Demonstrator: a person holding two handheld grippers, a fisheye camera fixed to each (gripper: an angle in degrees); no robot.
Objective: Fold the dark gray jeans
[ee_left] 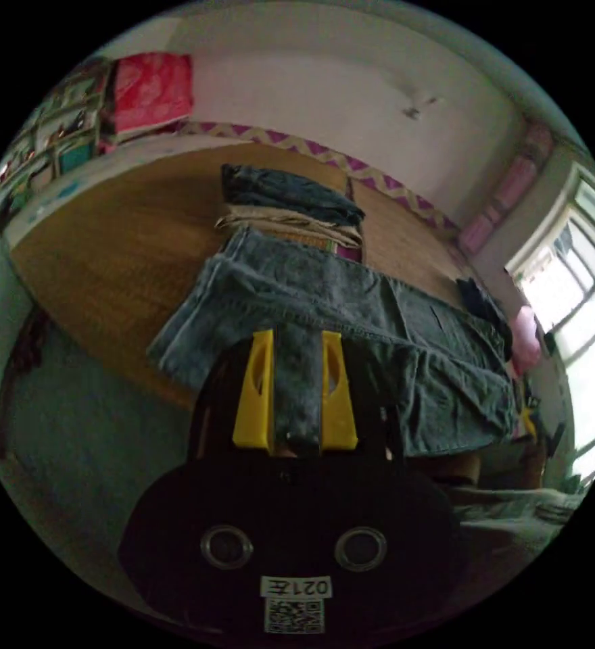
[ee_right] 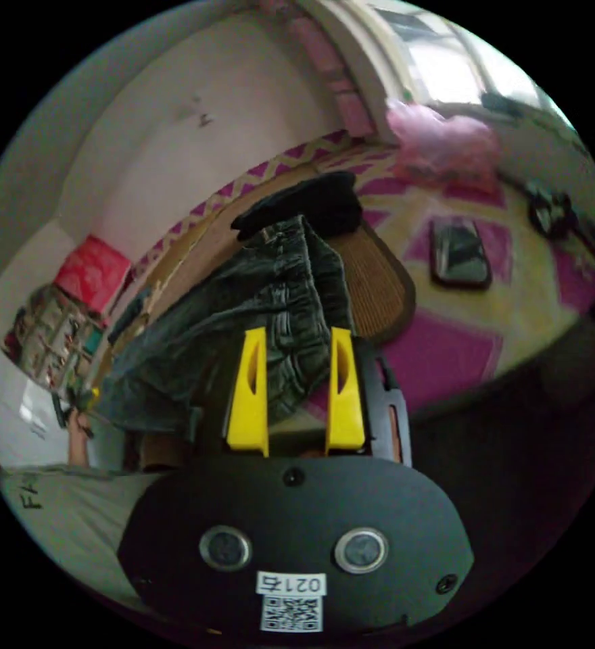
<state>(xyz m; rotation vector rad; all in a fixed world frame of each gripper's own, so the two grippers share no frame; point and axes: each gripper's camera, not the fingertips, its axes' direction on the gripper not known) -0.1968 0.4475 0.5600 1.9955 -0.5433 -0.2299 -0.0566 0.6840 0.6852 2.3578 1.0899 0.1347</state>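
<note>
Left gripper (ee_left: 296,345): yellow jaws narrow, with a fold of the dark gray jeans (ee_left: 351,324) pinched between them, cloth filling the gap from tips to base. Right gripper (ee_right: 296,341): yellow jaws also narrow, closed on the bunched waistband end of the same jeans (ee_right: 270,304).

Jeans in the left gripper view: spread across the edge of a brown woven mat (ee_left: 122,250), one leg end lying toward the left, the rest hanging in folds toward the right. Just behind the jeans, a stack of folded clothes (ee_left: 291,209), with a dark blue piece on top, beige pieces under it. Farther back, a white wall (ee_left: 324,88) with a pink zigzag border along its foot, a red bag (ee_left: 152,88) beside shelves at the upper left. A bright window (ee_left: 575,284) at the right side.

Jeans in the right gripper view: stretched from the jaws away toward the left, partly lifted, wrinkled near the jaws. A black garment (ee_right: 311,199) lying just beyond the waistband, touching it or nearly so; cannot tell which. Under it the same brown mat (ee_right: 378,284), on a cover with pink and yellow pattern (ee_right: 446,351). On this cover, well apart from the jeans, a dark flat phone (ee_right: 460,253) and a pink plastic bag (ee_right: 446,145) near the window.
</note>
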